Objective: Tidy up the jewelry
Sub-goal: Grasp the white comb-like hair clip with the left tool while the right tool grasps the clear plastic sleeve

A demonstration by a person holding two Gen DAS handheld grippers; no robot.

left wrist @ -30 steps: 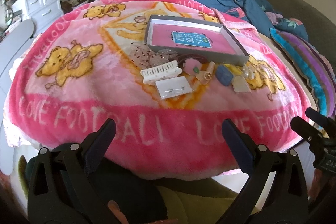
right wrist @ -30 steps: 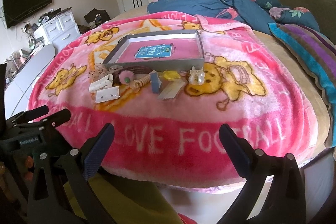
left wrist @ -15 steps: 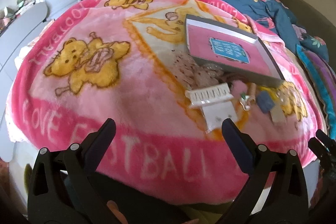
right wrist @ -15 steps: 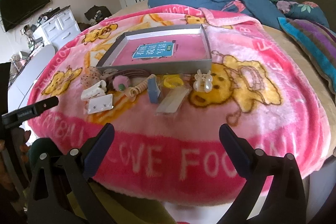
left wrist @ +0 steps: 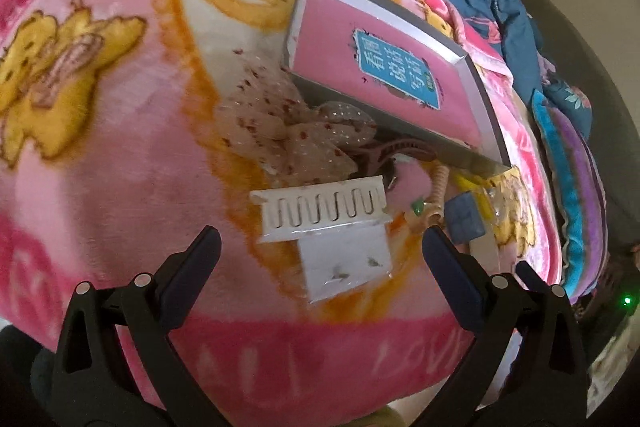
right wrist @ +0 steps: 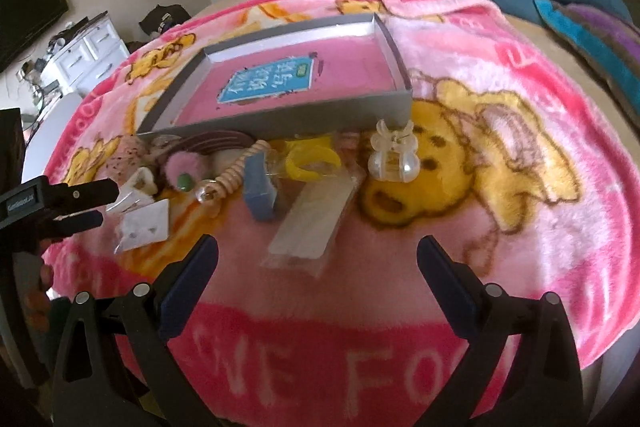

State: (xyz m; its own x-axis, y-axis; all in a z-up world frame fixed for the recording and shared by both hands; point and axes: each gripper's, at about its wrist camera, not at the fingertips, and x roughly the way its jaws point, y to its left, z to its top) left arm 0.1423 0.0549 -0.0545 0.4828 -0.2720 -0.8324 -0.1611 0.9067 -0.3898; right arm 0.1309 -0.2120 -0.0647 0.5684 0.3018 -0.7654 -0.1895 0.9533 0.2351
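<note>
Here, in the left wrist view, the left gripper hangs with jaws wide apart, empty, low in frame over a white comb clip and an earring card; the grey tray lies upper right of centre.

In the right wrist view, the right gripper also gapes empty, above a clear packet; a clear claw clip sits just beside the tray on the pink blanket.

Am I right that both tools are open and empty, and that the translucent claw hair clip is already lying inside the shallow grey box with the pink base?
Not quite. The translucent claw hair clip lies on the pink blanket just outside the shallow grey box with the pink base, in front of its near wall, as the right wrist view shows. The left tool and right tool are indeed open and empty.
</note>
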